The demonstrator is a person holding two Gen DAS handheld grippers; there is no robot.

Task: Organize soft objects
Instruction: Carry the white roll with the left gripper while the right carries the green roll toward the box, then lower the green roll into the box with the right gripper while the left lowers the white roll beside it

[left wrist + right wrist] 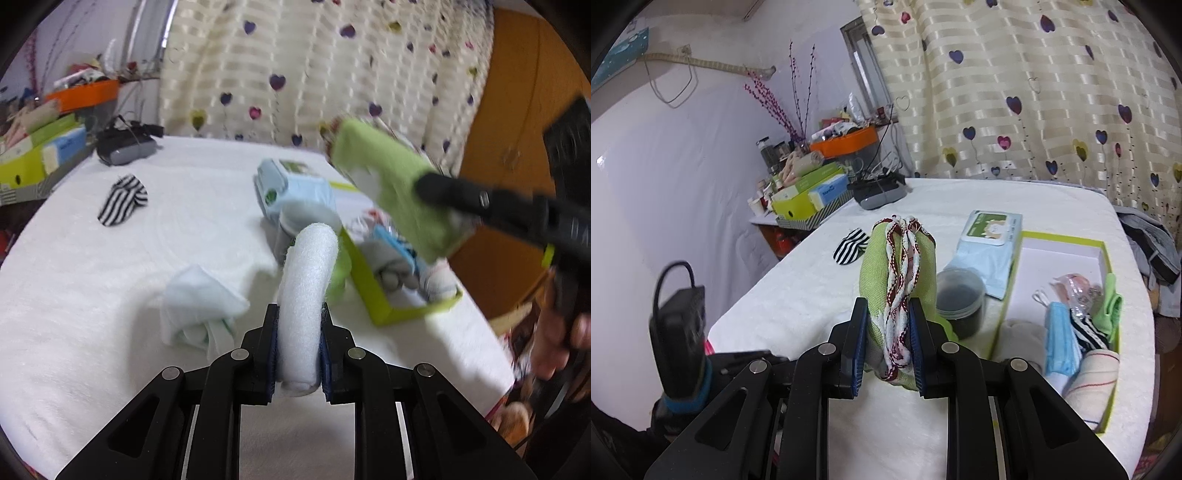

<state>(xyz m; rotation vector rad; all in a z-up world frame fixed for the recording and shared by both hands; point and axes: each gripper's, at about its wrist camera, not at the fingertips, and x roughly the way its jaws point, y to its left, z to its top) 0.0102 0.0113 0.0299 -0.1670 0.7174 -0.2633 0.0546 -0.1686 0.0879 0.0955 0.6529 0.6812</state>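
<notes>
Left wrist view: left gripper (298, 363) clamped on white roll (306, 295).
Right gripper (888, 349) clamped on green cloth (875, 273); green box (1015, 273) lies right of it.

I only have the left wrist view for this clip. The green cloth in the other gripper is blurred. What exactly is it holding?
Observer: The right gripper is shut on a light green cloth pouch, clamped together with its red-and-white braided cords.
Reviewer: The box looks crowded from here. Is there any free space in it?
Observer: Yes. In the right wrist view the far half of the green box shows bare white floor; the items are bunched at the near end.
Reviewer: What is in that bunch?
Observer: A blue face mask, a black-and-white striped piece, a green cloth and a cream roll with red lines.
</notes>
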